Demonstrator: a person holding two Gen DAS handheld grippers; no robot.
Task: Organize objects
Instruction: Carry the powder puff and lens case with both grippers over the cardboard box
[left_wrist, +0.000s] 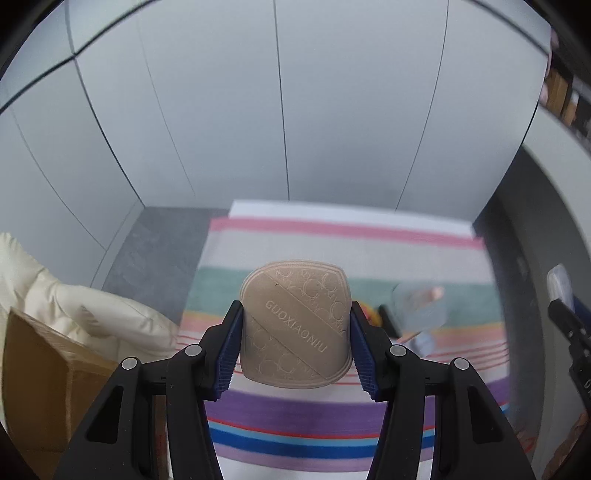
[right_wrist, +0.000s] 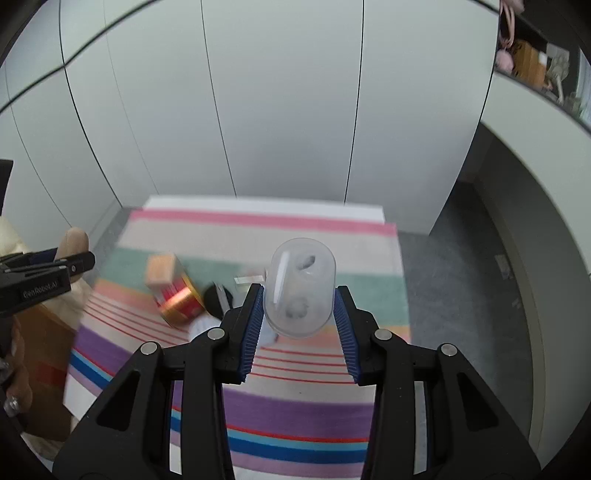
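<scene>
Left tool (left_wrist: 295, 332): your two blue ribbed pads are clamped on the sides of a tan shoe sole (left_wrist: 295, 325), which you hold in the air above the striped rug (left_wrist: 332, 236). The sole faces the camera with its patterned underside, stamped with a diagonal band of raised letters. To the left of this tool lie a cream padded cushion (left_wrist: 74, 306) and, below it, a brown cardboard box (left_wrist: 37, 376). Grey floor (left_wrist: 147, 251) borders the rug, and pale wall panels (left_wrist: 258, 110) rise behind it.

Right tool (right_wrist: 299, 299): your pads are closed on a clear plastic capsule-shaped container (right_wrist: 301, 288), also lifted clear of the rug. Two small pale lumps show inside it; what they are cannot be told.

In the right wrist view, a red and gold can (right_wrist: 181, 299) with a tan cap lies on its side on the rug, left of the container and well below it. Just beside the can sit a small black object (right_wrist: 214, 295) and a pale blue item (right_wrist: 203, 325), both too blurred to identify. At the left edge of that view your other tool appears with the sole's edge between its fingers. At the upper right, a curved white ledge (right_wrist: 535, 122) carries a shelf of assorted small items.
</scene>
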